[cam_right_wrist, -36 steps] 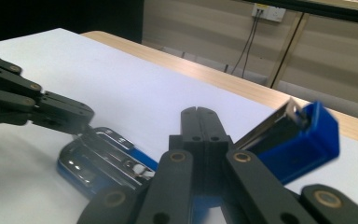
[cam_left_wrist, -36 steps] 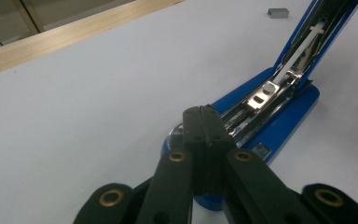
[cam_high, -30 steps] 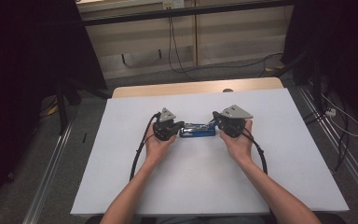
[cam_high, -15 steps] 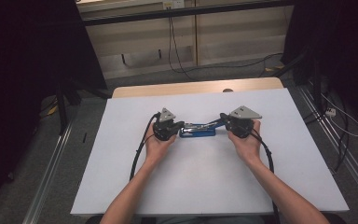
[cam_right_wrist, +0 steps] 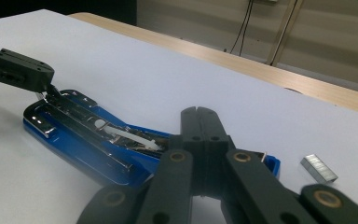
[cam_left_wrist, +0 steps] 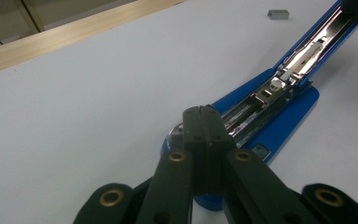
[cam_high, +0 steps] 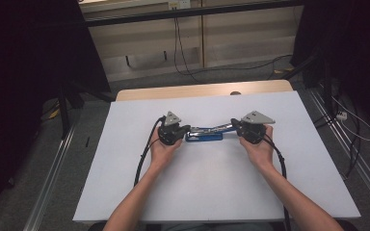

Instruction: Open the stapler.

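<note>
A blue stapler (cam_high: 204, 136) lies open in the middle of the white table, its metal magazine showing. Its upper arm (cam_high: 220, 128) slants up to the right. My left gripper (cam_high: 189, 129) is shut, and its tip rests on the stapler's left end (cam_left_wrist: 261, 135). In the left gripper view the joined jaws (cam_left_wrist: 204, 113) sit right over the base. My right gripper (cam_high: 233, 126) is shut too, its tip (cam_right_wrist: 198, 114) at the raised arm's far end, with the blue cover (cam_right_wrist: 271, 164) just behind it. The left gripper (cam_right_wrist: 50, 89) touches the stapler (cam_right_wrist: 74, 135) at the other end.
A small grey strip of staples (cam_right_wrist: 319, 168) lies loose on the white table (cam_high: 212, 192) beside the stapler's right end; it is also in the left gripper view (cam_left_wrist: 278, 14). A wooden edge (cam_high: 202, 91) borders the table's far side. Cables trail from both grippers.
My right gripper has moved to the right, and the stapler's upper arm has swung out with it. The left gripper has stayed on the stapler's left end.
</note>
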Demonstrator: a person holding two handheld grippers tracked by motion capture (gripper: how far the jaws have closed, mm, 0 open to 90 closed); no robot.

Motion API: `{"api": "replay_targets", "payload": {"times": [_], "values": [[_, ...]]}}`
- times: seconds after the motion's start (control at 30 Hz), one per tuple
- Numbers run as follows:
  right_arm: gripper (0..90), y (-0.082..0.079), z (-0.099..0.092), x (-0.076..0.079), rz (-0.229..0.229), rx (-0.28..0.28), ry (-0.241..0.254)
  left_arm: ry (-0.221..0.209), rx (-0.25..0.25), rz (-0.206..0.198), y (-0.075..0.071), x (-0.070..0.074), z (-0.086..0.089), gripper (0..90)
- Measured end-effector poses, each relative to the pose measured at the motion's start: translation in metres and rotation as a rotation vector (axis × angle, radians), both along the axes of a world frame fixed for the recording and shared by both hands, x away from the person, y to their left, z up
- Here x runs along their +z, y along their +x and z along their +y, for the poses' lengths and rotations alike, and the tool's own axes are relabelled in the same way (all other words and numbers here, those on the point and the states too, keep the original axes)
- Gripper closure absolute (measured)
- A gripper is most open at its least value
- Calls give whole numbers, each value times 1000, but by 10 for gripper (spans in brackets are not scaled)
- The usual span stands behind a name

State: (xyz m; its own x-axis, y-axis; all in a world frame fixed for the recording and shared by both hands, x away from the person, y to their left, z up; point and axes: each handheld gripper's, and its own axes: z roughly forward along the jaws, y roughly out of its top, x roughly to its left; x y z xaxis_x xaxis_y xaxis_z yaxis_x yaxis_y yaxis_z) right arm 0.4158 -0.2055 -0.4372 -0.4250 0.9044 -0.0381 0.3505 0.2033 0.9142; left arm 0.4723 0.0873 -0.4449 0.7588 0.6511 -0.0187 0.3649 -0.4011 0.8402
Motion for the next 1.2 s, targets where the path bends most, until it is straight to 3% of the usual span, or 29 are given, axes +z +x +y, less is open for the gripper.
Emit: {"api": "replay_targets", "payload": {"times": [0.6,1.2], "values": [[900,1,-7,-11,44,-9,-11,-10,3,10,0,0,0,900],[900,2,-8,-12,50,5,11,-32,4,7,0,3,1,900]]}}
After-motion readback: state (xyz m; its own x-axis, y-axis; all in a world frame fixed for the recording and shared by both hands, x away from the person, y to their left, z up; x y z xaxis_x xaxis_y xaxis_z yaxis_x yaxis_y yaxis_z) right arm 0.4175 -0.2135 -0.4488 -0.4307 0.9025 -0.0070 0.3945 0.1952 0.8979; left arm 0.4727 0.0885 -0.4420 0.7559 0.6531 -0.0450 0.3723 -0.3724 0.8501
